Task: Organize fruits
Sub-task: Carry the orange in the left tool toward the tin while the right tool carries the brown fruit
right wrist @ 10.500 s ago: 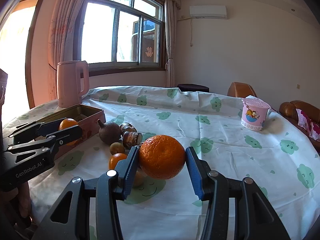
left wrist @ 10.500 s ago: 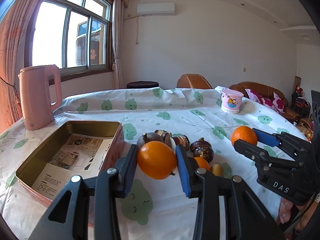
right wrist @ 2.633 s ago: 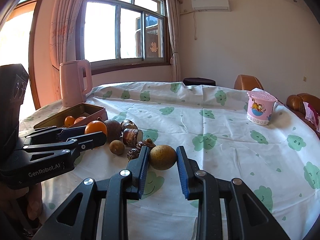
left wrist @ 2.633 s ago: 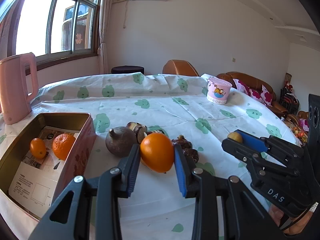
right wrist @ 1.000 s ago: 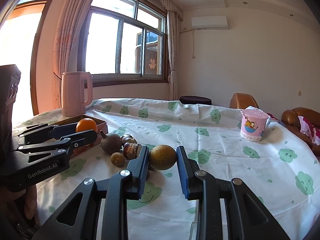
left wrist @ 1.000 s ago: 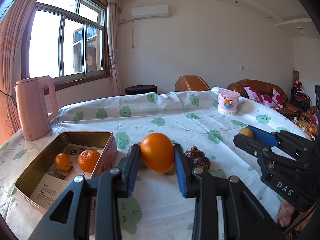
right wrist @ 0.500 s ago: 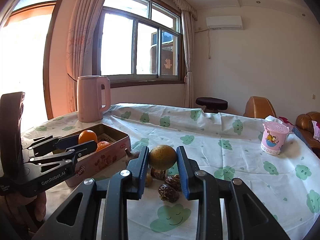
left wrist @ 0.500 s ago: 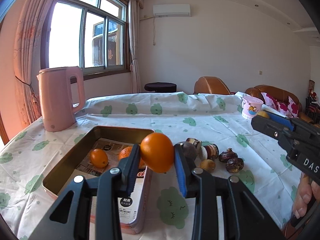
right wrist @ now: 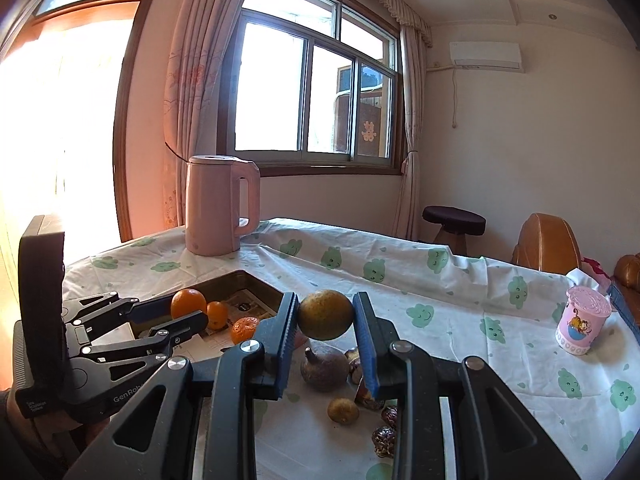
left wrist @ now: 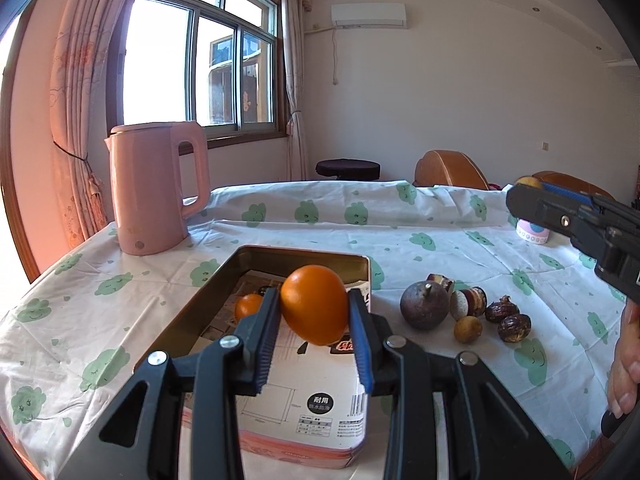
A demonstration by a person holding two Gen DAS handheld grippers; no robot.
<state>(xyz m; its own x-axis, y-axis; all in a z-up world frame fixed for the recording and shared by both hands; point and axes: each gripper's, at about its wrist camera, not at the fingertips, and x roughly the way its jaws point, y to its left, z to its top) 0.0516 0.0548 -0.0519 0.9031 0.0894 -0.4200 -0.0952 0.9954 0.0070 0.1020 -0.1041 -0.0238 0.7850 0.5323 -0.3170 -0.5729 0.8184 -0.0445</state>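
Note:
My left gripper (left wrist: 314, 312) is shut on an orange (left wrist: 315, 309) and holds it above the open pink tin box (left wrist: 304, 255). A small orange (left wrist: 247, 306) lies inside the box; the right wrist view shows two oranges (right wrist: 217, 314) in it. My right gripper (right wrist: 325, 316) is shut on a yellow-brown round fruit (right wrist: 325, 314), held in the air right of the box, above a dark purple fruit (right wrist: 323, 365). In the left wrist view the purple fruit (left wrist: 425, 310), a small yellow fruit (left wrist: 467, 329) and dark chestnut-like pieces (left wrist: 514, 327) lie on the tablecloth right of the box.
A pink kettle (left wrist: 154, 188) stands behind the box at the table's back left. A pink cup (right wrist: 582, 325) stands far right. The cloth-covered table (left wrist: 440, 232) has chairs and a stool behind it.
My left gripper has carried the orange leftward until it hangs over the tin box. My right gripper has followed left with its fruit and risen above the loose fruits.

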